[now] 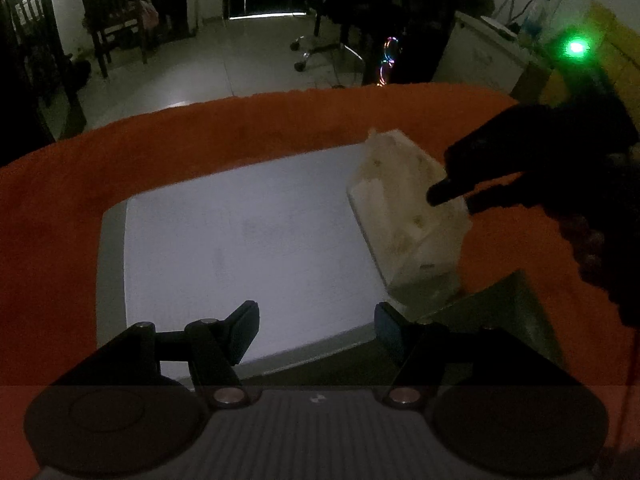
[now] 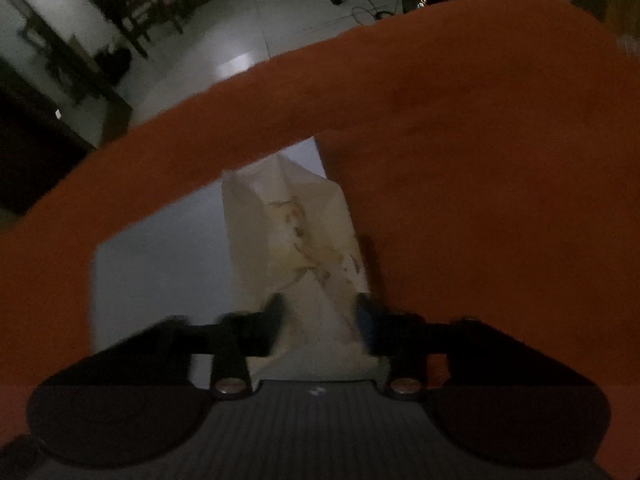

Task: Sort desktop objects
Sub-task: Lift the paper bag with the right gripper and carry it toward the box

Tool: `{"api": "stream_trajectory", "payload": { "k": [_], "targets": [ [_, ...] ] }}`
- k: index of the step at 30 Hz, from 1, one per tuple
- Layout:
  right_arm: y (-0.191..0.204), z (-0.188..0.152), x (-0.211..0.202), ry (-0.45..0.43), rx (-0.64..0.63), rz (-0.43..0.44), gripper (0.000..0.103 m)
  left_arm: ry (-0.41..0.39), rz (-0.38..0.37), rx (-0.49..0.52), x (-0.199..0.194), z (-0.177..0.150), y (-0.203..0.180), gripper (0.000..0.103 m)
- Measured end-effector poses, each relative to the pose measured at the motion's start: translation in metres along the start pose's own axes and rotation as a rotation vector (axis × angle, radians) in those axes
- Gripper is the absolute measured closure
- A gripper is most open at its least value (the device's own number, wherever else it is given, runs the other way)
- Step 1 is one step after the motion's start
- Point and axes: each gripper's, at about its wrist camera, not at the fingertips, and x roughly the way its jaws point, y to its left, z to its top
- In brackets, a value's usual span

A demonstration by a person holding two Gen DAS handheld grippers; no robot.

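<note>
A white tissue pack (image 1: 404, 208) with small tan marks lies at the right edge of a pale grey pad (image 1: 248, 240) on the orange table cover (image 1: 60, 208). My right gripper (image 1: 452, 196) reaches in from the right, its dark fingers around the pack's right end. In the right wrist view the pack (image 2: 304, 248) sits between the two fingers of the right gripper (image 2: 320, 320), which touch its sides. My left gripper (image 1: 316, 328) is open and empty over the pad's near edge.
A dull green flat object (image 1: 504, 312) lies on the cover right of the pad's near corner. Beyond the table edge are wooden chairs (image 1: 112, 20), an office chair base (image 1: 320, 48) and a white cabinet (image 1: 480, 52) with a green light.
</note>
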Motion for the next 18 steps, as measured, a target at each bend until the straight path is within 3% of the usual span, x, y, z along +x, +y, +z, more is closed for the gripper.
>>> {"api": "stream_trajectory", "payload": {
  "k": [6,14,18],
  "targets": [
    [0.010,-0.006,-0.009,-0.016,-0.184,0.084,0.097,-0.012,0.009,0.017,-0.008,0.005,0.007,0.043],
    [0.028,-0.010,-0.056,-0.076,-0.305,0.254,0.098,-0.025,-0.030,-0.086,-0.006,0.016,0.025,0.043],
    [0.049,-0.021,-0.070,-0.081,-0.455,0.307,0.098,-0.064,-0.042,-0.101,-0.010,0.023,0.033,0.042]
  ]
}}
